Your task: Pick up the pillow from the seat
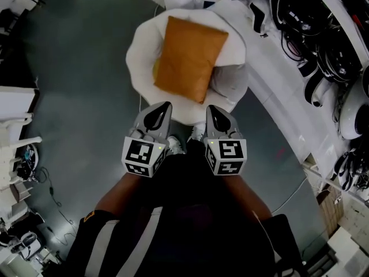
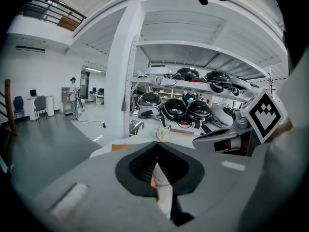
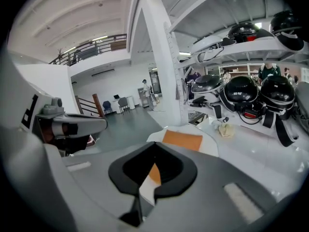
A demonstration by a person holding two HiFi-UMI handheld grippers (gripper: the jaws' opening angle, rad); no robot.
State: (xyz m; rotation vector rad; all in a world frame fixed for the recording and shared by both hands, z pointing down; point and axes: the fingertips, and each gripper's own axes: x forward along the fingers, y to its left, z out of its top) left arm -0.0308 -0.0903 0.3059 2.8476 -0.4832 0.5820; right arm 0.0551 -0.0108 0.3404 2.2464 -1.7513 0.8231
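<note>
Just by seat [image 1: 138, 51] edge: left claw [image 1: 164, 109], right claw [image 1: 213, 113], seemingly clear.

Soft cloth set against matt plastic and a smooth floor

The pillow [image 1: 190, 59], top centre of the head view, looks like smooth tan cloth with a faint sheen, and the seat [image 1: 138, 51] under it is white, soft, matt upholstery. The left gripper [image 1: 165, 107] and right gripper [image 1: 211, 109] have matt grey plastic shells with ribbed black pads [image 2: 140, 167]. The floor [image 1: 81, 85] is smooth grey with a dull gloss. The helmets [image 3: 241, 93], at the right of the right gripper view, are glossy black.
</note>
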